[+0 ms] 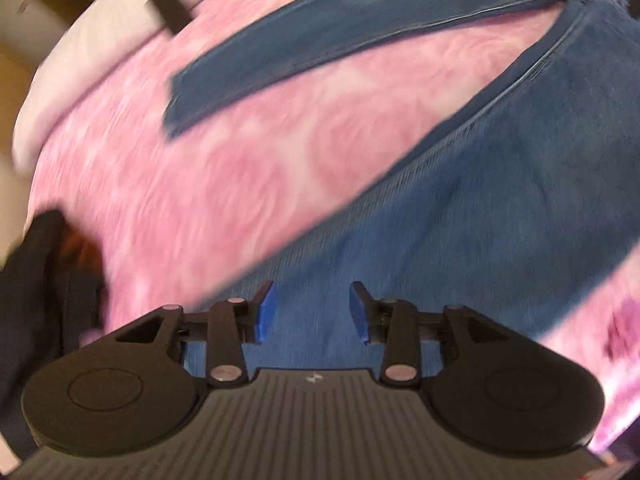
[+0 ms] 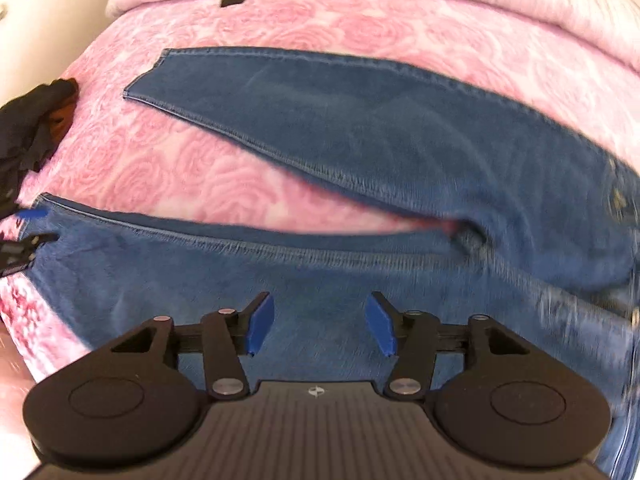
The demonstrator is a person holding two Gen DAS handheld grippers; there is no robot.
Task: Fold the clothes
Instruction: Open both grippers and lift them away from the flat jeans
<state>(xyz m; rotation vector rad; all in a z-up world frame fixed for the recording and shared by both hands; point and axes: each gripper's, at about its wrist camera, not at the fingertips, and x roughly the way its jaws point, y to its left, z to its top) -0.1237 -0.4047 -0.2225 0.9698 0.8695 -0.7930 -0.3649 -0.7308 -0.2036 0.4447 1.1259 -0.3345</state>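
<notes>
Jeans (image 2: 360, 128): spread flat on the pink blanket (image 2: 168, 168), legs splayed apart.
Left gripper (image 1: 312, 310): jaws wide, empty, over the near leg.
Right gripper (image 2: 319, 322): jaws wide, empty, above the same leg.
Next: probably pinch the near leg's outer edge with both, then lay it evenly over the far leg.
Dark clothes (image 2: 36, 120): at blanket's edge.

The right gripper (image 2: 316, 326) hangs with jaws spread apart and empty over the near leg of blue denim jeans (image 2: 360, 152). Beyond the jaws, the far leg lies across a pink rose-patterned blanket (image 2: 160, 168); dark crumpled clothing (image 2: 36, 120) sits far left.
</notes>
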